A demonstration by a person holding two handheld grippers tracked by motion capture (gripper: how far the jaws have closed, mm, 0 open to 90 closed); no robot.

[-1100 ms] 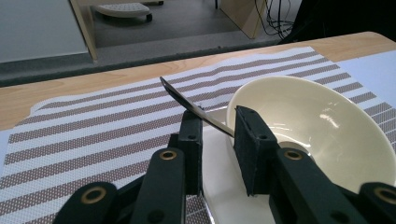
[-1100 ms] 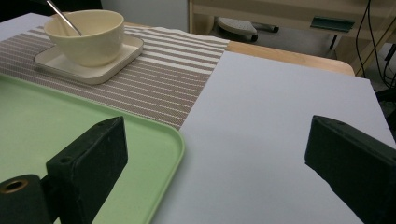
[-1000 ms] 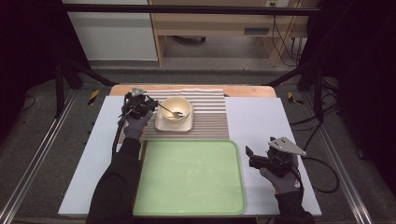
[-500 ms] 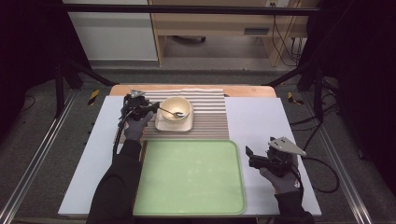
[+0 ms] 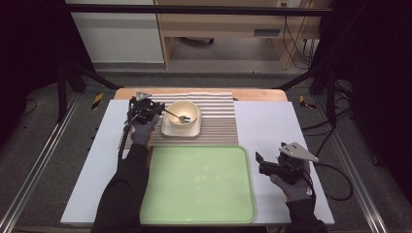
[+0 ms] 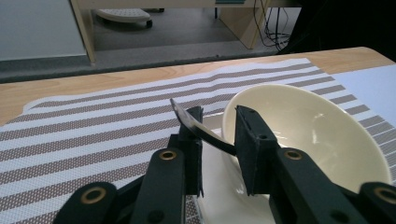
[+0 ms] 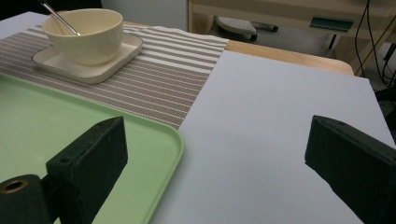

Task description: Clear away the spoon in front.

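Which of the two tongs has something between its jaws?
The left tongs, beside the cream bowl: the spoon handle passes between its jaws. The right tongs stand wide open over bare table.

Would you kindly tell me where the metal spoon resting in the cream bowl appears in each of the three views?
High view: metal spoon upper centre-left, handle running from the bowl towards the left gripper.
Left gripper view: its handle centre, between the black jaws.
Right gripper view: handle top left, rising from the bowl.
Shared landmark: the cream bowl on its square plate.
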